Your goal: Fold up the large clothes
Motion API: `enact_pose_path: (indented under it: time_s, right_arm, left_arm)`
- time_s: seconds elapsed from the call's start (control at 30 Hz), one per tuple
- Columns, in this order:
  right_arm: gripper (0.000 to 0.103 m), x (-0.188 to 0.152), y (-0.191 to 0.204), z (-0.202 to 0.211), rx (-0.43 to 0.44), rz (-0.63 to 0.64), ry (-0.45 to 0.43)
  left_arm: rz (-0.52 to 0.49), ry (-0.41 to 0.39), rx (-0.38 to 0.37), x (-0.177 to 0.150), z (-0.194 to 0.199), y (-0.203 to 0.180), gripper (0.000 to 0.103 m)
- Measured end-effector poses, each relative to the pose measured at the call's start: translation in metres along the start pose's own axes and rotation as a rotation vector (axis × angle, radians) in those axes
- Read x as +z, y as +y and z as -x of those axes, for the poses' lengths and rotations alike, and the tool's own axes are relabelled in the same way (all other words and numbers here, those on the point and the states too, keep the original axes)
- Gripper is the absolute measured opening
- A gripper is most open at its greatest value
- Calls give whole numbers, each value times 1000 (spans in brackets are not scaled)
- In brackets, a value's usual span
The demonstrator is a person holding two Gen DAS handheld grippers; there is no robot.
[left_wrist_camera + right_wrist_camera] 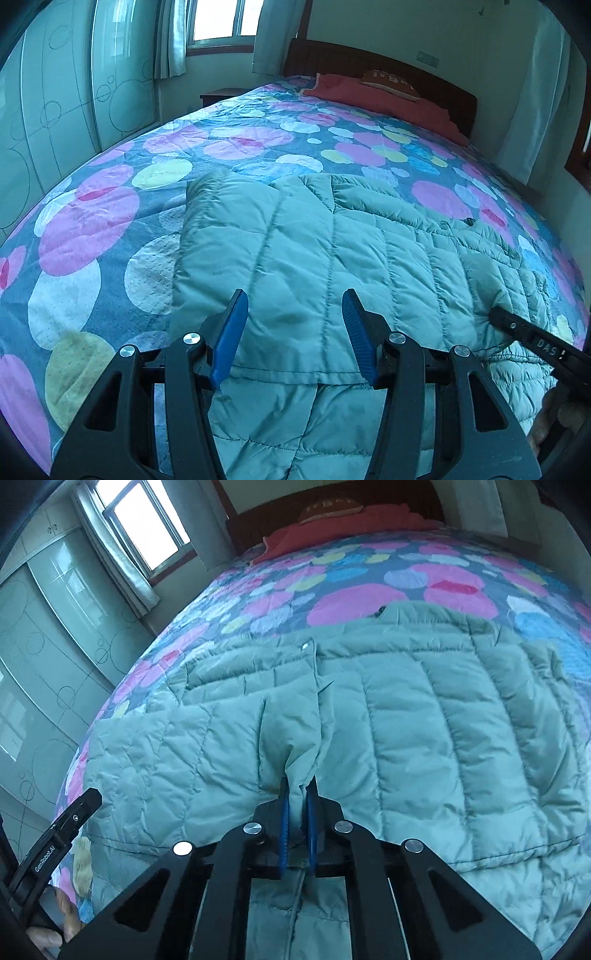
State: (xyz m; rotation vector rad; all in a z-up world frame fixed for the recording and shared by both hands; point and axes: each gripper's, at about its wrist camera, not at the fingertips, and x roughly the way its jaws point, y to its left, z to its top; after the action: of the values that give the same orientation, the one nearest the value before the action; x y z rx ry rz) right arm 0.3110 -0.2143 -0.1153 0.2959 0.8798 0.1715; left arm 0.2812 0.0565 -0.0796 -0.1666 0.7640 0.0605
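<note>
Right tongs [297, 801] pinch a fold of the quilted jacket [406, 738]; left tongs [291, 332] gape above it, on the bed [92, 229].

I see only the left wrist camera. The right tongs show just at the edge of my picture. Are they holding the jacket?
Observer: Yes. The right tongs are shut on a pinched ridge of the jacket, beside its front opening.
Operator: Is any fastener visible near there?
Observer: One metal snap sits on the front edge, beyond the pinch, toward the head of the bed.
</note>
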Motion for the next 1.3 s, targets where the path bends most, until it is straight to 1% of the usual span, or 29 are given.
enact_pose_path:
  time_s: [0.1,0.2,0.3,0.4,0.43,0.5,0.57,0.6,0.63,0.67,0.7,0.73,0.8,0.83,0.9,0.97,1.03,1.07,1.1,1.2,1.3]
  right_arm:
    - [7,10,-23,30,-45,-12,-76]
    - [7,18,-55,49,-122,-27,-104]
    - [7,19,-90,50,-205,-51,-93]
    - [7,17,-115,43,-225,-85,-52]
    - [9,14,-119,41,-229,-87,-39]
    - [18,11,-122,37,-249,-81,-19]
    - [38,11,-121,42,-285,-80,-27]
    - [44,12,-117,50,-310,-76,-58]
    - [53,14,-112,59,-336,-70,-108]
    - [56,18,-108,67,-352,-62,-156]
    - [56,22,-102,71,-354,-45,-186]
    - [56,27,-97,69,-340,-26,-193]
    - [56,38,-90,55,-288,-3,-167]
    - [56,43,-87,44,-252,-2,-148]
    - [56,49,-82,21,-235,15,-117]
    - [56,52,-83,-4,-262,31,-67]
    - [57,49,-89,-29,-277,33,11]
    - [57,46,-92,-37,-268,31,25]
    - [58,45,-93,-38,-266,40,11]
    - [58,45,-87,-30,-289,59,17]
    - [58,38,-83,-5,-291,42,-14]
  left_arm:
    - [6,-15,-15,6,1,2,53]
    - [3,-13,-13,11,-6,0,55]
    - [-6,6,-12,12,-18,-6,55]
    - [-44,33,8,10,-31,-15,55]
    - [-52,46,13,8,-35,-17,55]
    - [-61,68,18,7,-41,-18,55]
    - [-65,62,16,9,-41,-17,55]
    - [-67,50,16,12,-40,-16,55]
    - [-68,37,19,15,-39,-15,55]
    - [-69,29,24,20,-41,-14,55]
    - [-67,28,26,25,-43,-14,55]
    - [-62,30,24,30,-47,-15,55]
    - [-56,30,1,39,-55,-17,55]
    - [-66,35,3,42,-61,-20,55]
    - [-101,65,47,44,-79,-24,55]
    - [-138,107,119,40,-99,-26,55]
    - [-161,121,134,34,-111,-25,60]
    - [-169,119,135,32,-113,-25,60]
    - [-173,116,137,32,-113,-26,60]
    - [-155,117,129,32,-102,-23,59]
    - [-98,88,81,29,-77,-16,59]
